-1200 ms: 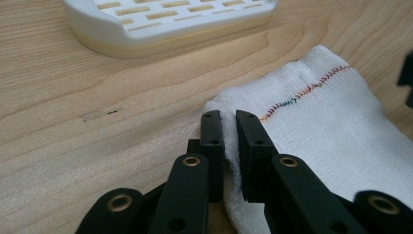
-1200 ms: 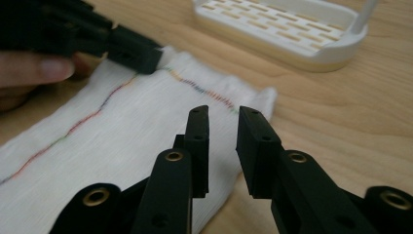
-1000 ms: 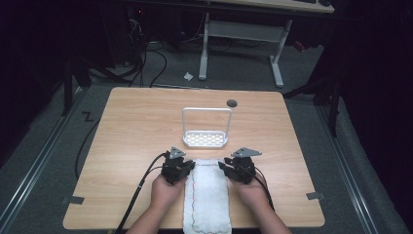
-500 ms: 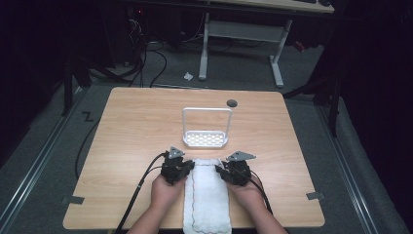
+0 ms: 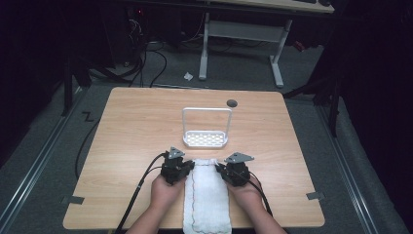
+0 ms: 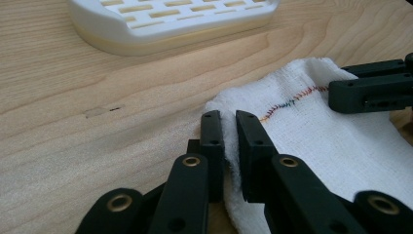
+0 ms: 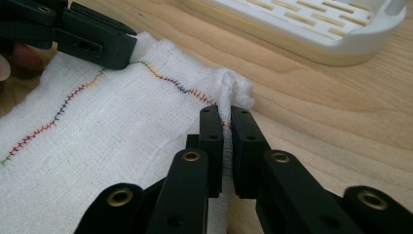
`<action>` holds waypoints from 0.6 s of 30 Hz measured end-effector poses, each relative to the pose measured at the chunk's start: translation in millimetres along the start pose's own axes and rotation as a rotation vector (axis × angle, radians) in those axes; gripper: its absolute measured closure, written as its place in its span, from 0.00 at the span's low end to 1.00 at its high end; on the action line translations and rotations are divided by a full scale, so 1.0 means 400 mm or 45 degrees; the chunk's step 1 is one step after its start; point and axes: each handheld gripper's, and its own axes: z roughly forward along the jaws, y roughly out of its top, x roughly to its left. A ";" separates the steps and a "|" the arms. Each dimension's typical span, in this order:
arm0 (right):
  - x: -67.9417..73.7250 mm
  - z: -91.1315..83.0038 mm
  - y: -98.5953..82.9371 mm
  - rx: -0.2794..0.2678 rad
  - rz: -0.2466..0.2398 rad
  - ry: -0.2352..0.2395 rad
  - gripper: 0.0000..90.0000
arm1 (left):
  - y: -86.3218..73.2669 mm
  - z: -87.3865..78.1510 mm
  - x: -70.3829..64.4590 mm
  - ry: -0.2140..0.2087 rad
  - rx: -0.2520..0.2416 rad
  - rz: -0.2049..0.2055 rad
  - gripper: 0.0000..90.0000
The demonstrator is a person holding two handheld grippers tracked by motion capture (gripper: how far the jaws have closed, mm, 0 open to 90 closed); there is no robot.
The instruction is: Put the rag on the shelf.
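Two grippers work the far end of a white cloth (image 5: 207, 197) that lies lengthwise at the near edge of the wooden table (image 5: 126, 126), between the person's hands. Left gripper (image 6: 229, 141): jaws pinched on the cloth's far left corner, a fold of fabric pressed between them. Right gripper (image 7: 226, 141): jaws clamped on the far right corner, a small tuft of cloth bunched up just past the tips. Coloured zigzag stitching (image 7: 63, 105) runs along the cloth's hem.

Surroundings: a white slotted tray (image 5: 205, 140) with a tall hoop handle stands just beyond the cloth's far edge, close to both grippers but apart from the cloth, a strip of bare wood between. A small dark round spot (image 5: 232, 103) sits on the table near the far edge, well beyond the tray. Black cable (image 5: 141, 183) trails from the left gripper back over the near edge.

Off the table: a light-coloured desk frame (image 5: 241, 36) on the grey floor beyond, tangled cables (image 5: 146, 53) to its left, a scrap of white paper (image 5: 188, 76) on the carpet.
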 end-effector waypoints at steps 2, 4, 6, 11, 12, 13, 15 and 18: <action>-0.001 -0.002 0.001 -0.012 0.000 0.002 0.95 | 0.000 -0.002 -0.001 -0.009 -0.010 0.013 0.92; -0.002 -0.013 0.004 -0.047 0.001 0.010 0.95 | -0.001 -0.008 -0.004 -0.015 -0.034 0.032 0.92; -0.002 -0.017 0.005 -0.064 0.006 0.017 0.95 | -0.002 -0.016 -0.003 -0.024 -0.071 0.027 0.92; 0.006 -0.032 0.015 -0.120 -0.008 0.021 0.95 | 0.006 -0.042 -0.004 -0.034 -0.148 -0.001 0.92; 0.007 -0.035 0.017 -0.135 -0.017 0.017 0.95 | 0.010 -0.049 -0.006 -0.033 -0.169 -0.001 0.92; 0.010 -0.040 0.019 -0.150 -0.019 0.017 0.95 | 0.015 -0.056 -0.007 -0.034 -0.183 0.001 0.92; 0.014 -0.050 0.026 -0.179 -0.025 0.013 0.95 | 0.026 -0.070 -0.011 -0.031 -0.213 0.012 0.92; 0.020 -0.070 0.038 -0.227 -0.037 0.002 0.95 | 0.041 -0.089 -0.021 -0.013 -0.263 0.044 0.92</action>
